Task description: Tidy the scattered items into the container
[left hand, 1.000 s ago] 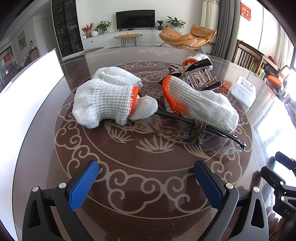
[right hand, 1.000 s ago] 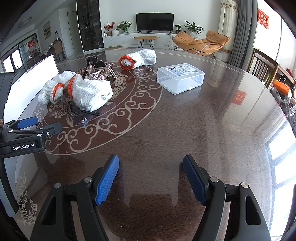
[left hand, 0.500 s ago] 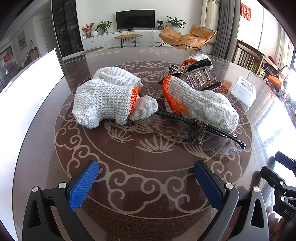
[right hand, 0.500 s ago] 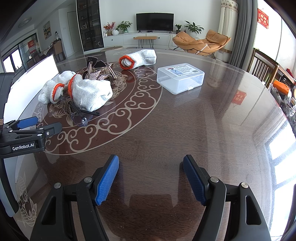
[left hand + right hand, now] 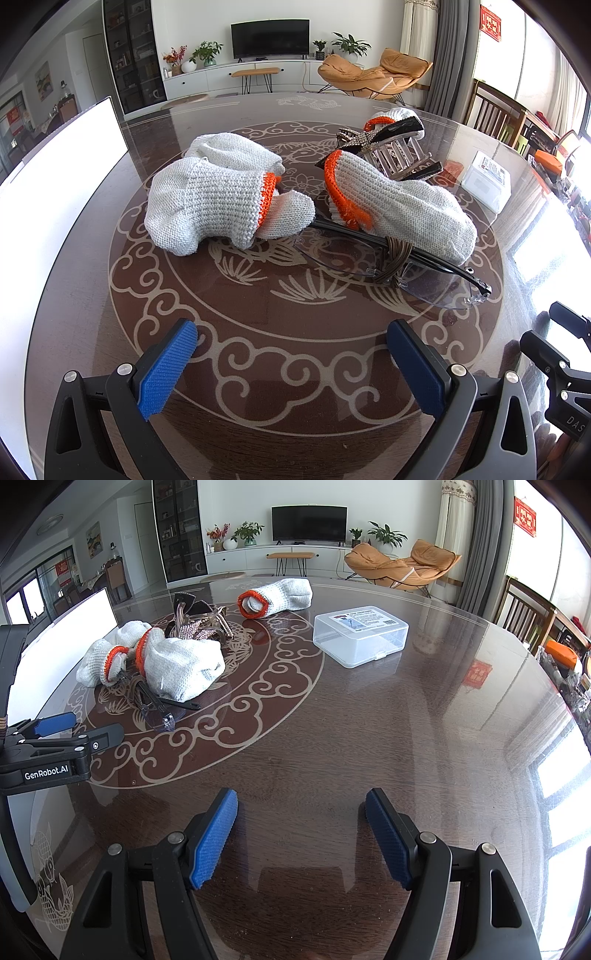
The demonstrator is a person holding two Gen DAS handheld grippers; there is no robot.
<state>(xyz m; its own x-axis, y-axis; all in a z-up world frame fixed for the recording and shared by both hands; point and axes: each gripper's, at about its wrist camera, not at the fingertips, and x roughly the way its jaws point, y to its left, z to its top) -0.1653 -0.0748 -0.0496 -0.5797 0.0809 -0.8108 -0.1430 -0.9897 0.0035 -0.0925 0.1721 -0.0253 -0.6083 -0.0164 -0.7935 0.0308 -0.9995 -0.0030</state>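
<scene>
A white knit glove with an orange cuff (image 5: 207,205) lies left of centre on the round table. A second glove (image 5: 402,206) rests on clear safety glasses (image 5: 373,258), which have a brown band (image 5: 395,258) looped around them. Behind them sits a rhinestone hair claw (image 5: 391,151). A third glove (image 5: 277,596) lies farther back. The clear lidded plastic box (image 5: 360,635) stands to the right, shut. My left gripper (image 5: 291,350) hovers open just short of the glasses. My right gripper (image 5: 301,812) is open over bare table, well short of the box.
A large white flat-sided object (image 5: 55,184) stands along the table's left edge. Dining chairs (image 5: 524,613) sit at the right rim. The table (image 5: 424,738) is glossy dark wood with a pale scroll pattern. The left gripper's body (image 5: 55,753) shows at the right wrist view's left edge.
</scene>
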